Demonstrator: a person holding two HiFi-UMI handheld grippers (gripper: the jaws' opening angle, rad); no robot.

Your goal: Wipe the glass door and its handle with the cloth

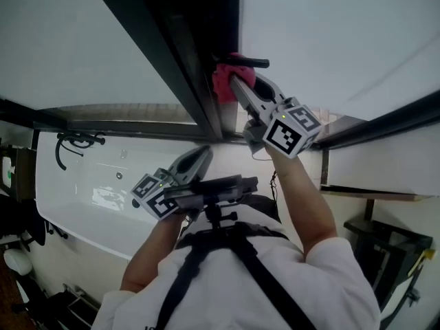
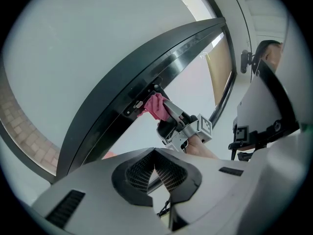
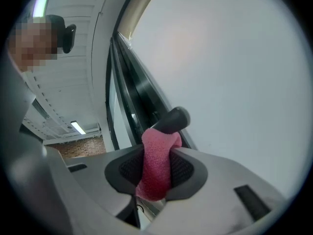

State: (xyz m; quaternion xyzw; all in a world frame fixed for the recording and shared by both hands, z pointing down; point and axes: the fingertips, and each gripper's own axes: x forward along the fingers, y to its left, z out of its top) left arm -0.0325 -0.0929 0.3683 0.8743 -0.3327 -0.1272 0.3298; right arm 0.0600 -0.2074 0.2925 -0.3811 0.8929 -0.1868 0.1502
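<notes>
The fingers [image 3: 188, 169] of the right gripper [image 1: 236, 86] were clamped on the pink cloth [image 3: 157, 165], pressing its bunched end against the dark handle [image 3: 172, 120] of the glass door [image 1: 330, 40], apparently to rub it. The left gripper [image 1: 197, 161], fingers together and empty, sat low by the chest, seemingly unneeded.
</notes>
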